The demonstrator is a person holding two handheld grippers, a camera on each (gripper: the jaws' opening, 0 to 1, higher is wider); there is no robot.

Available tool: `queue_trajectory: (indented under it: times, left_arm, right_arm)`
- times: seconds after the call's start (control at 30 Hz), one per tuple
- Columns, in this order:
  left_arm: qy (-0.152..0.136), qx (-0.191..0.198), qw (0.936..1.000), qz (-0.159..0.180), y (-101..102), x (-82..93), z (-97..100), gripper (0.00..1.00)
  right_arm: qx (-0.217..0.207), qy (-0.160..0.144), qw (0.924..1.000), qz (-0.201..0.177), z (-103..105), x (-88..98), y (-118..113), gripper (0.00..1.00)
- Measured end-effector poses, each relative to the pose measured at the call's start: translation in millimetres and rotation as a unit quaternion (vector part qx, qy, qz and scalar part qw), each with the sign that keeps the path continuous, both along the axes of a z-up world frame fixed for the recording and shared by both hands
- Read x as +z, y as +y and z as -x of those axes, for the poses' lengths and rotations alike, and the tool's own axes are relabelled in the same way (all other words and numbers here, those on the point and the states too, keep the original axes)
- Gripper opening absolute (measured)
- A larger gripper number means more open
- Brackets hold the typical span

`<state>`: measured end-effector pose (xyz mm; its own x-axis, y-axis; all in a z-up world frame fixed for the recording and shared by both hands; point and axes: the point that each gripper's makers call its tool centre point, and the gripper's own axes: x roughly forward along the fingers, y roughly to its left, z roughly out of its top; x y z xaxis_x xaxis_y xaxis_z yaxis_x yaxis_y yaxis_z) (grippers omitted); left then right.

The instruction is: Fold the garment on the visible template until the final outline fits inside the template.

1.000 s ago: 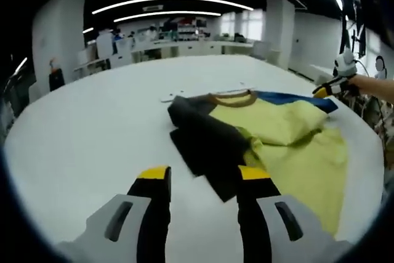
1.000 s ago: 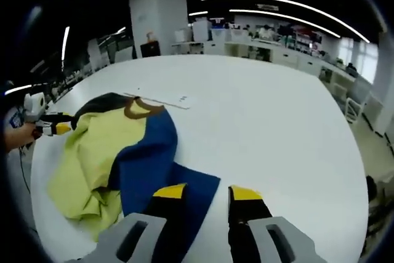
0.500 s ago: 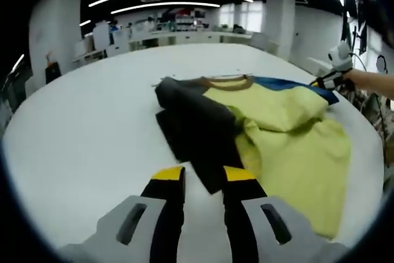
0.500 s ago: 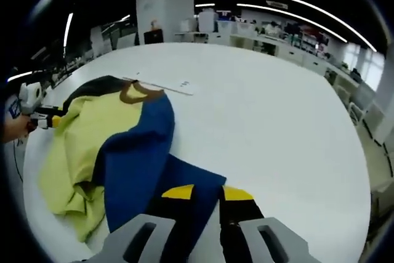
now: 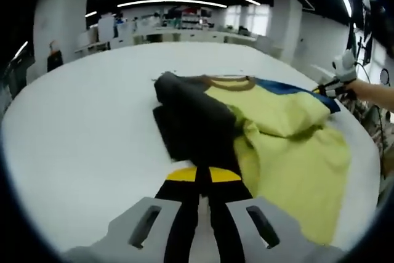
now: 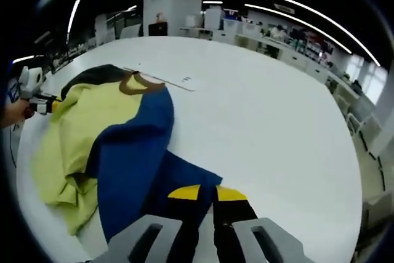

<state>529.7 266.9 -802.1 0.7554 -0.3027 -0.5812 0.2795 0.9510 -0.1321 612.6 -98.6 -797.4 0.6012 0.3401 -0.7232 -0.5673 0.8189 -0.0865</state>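
I have the yellow short-sleeved cloth shirt with one black sleeve, one blue sleeve and a brown collar (image 5: 277, 127) lying rumpled on the broad white desk (image 5: 80, 127), collar away from me. My left gripper (image 5: 198, 175) sits at the hem end of the black sleeve (image 5: 197, 130), its yellow-tipped jaws drawn together with the dark cloth's edge right at the tips, so I judge it pinched on that sleeve. My right gripper (image 6: 207, 194) does the same across the shirt: jaws nearly touching, with the corner of the blue sleeve (image 6: 141, 158) running under them, which I read as a pinch on it.

Taking both sleeve ends at once makes sense to me: with an outer corner in each gripper I can spread the bunched yellow body flat before any fold. A thin white strip (image 6: 165, 80) lies just beyond the collar; whether it belongs to the template I cannot tell.
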Motion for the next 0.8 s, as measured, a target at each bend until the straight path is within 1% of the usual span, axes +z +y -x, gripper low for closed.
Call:
queue_trajectory:
  times: [0.07,0.17,0.27,0.37,0.43,0.53,0.67,0.8]
  left_arm:
    - [0.003,0.005,1.0000,0.007,0,0.9,1.6,0.00]
    - [0.008,0.012,0.9997,0.020,0,1.4,4.1,0.00]
    - [0.002,0.018,0.9991,0.038,-2,11.9,10.8,0.00]
    - [-0.009,0.016,0.9990,0.040,-1,24.8,13.9,0.00]
    - [-0.022,0.014,0.9987,0.044,0,36.5,14.9,0.00]
    - [-0.035,0.008,0.9986,0.038,4,50.7,18.7,0.00]
    - [-0.046,0.010,0.9980,0.042,11,62.5,20.6,0.00]
    - [-0.053,0.017,0.9978,0.036,17,70.0,23.9,0.00]
  right_arm:
    - [-0.005,0.000,1.0000,0.004,-1,-0.3,-2,0.00]
    - [-0.014,0.003,0.9999,-0.007,-3,-0.6,-5,0.00]
    - [-0.023,0.014,0.9995,-0.018,0,0.4,-7,0.00]
    - [-0.023,0.019,0.9995,-0.010,7,2.6,-12,0.00]
    - [-0.030,0.030,0.9989,-0.017,11,5.1,-16,0.00]
    - [-0.034,0.033,0.9989,-0.003,17,10.1,-28,0.00]
    - [-0.038,0.034,0.9987,0.004,26,17.9,-41,0.00]
    - [-0.042,0.036,0.9984,0.009,38,24.6,-50,0.00]
